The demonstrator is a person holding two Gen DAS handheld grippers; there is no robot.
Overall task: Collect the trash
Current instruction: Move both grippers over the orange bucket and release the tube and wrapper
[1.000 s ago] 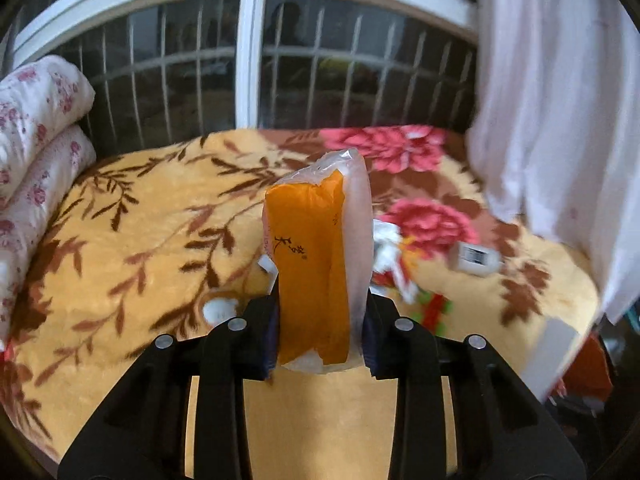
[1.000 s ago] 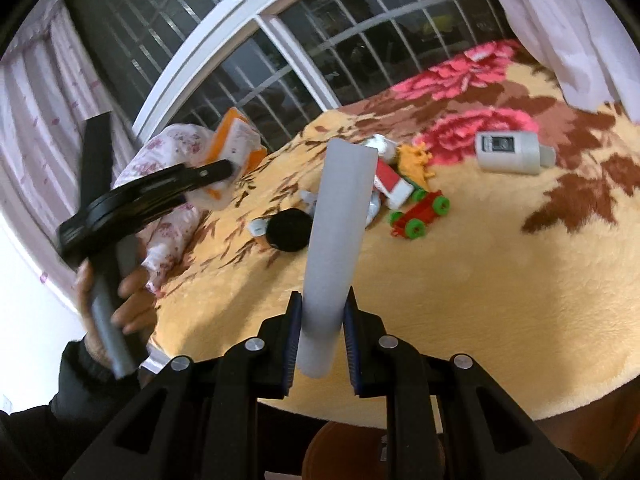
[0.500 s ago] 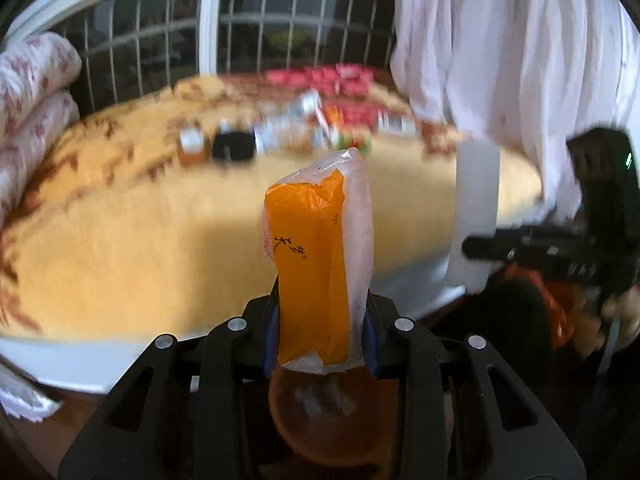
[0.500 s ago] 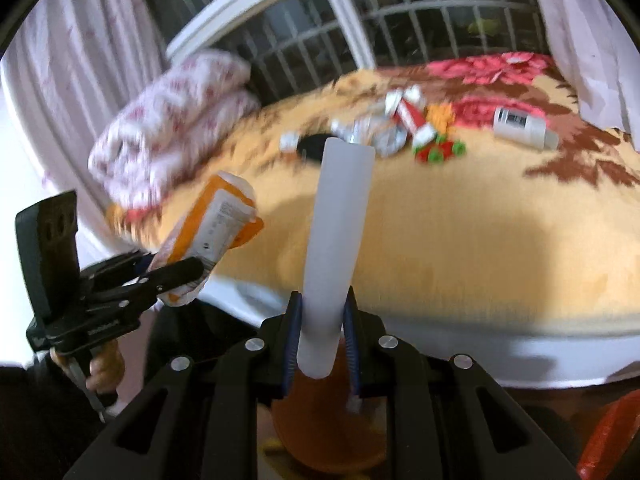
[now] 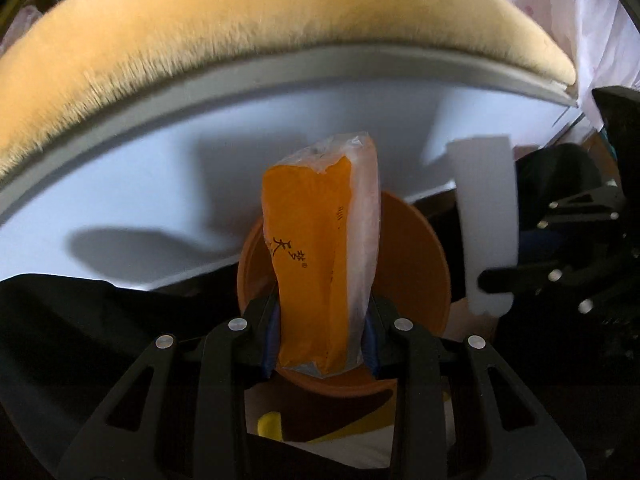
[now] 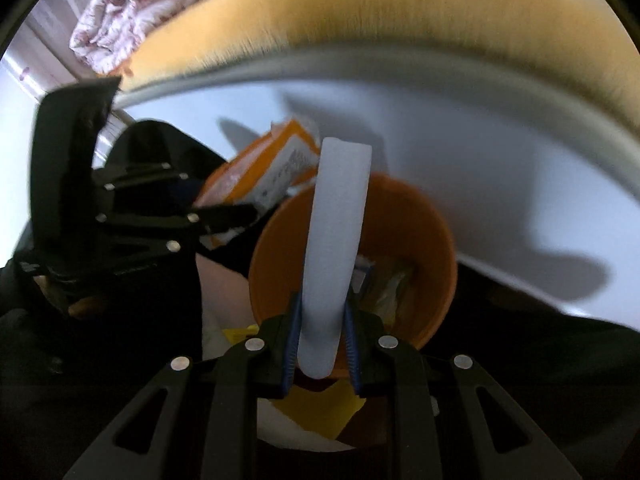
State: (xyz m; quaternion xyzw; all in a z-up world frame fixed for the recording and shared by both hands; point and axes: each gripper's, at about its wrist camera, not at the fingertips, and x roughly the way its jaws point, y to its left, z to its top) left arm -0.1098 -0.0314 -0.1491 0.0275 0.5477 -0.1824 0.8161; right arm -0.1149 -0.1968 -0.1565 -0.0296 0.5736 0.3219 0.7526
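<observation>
Two pieces of trash are in hand and neither has been dropped yet. The left gripper (image 5: 322, 322) has its jaws pressed on an orange plastic snack packet with a clear sealed edge (image 5: 320, 256), which stands up between the pads. The right gripper (image 6: 320, 344) has its jaws clamped tight on a pale white flattened paper tube (image 6: 334, 248). Both point steeply down at a round orange plastic bin (image 6: 436, 240) that sits on the floor beside the white side of the bed (image 5: 160, 168), under the fuzzy yellow blanket (image 5: 240, 24) that hangs over its edge. The tube is lined up over the bin's mouth, and the packet, seen from the left wrist, is over it too. Some crumpled wrappers (image 6: 384, 280) already lie inside the bin, so part of the collecting appears done. What is left, judging by this, is to let both pieces go into the bin; whether more trash remains on the bed cannot be told, since its top is out of view.
</observation>
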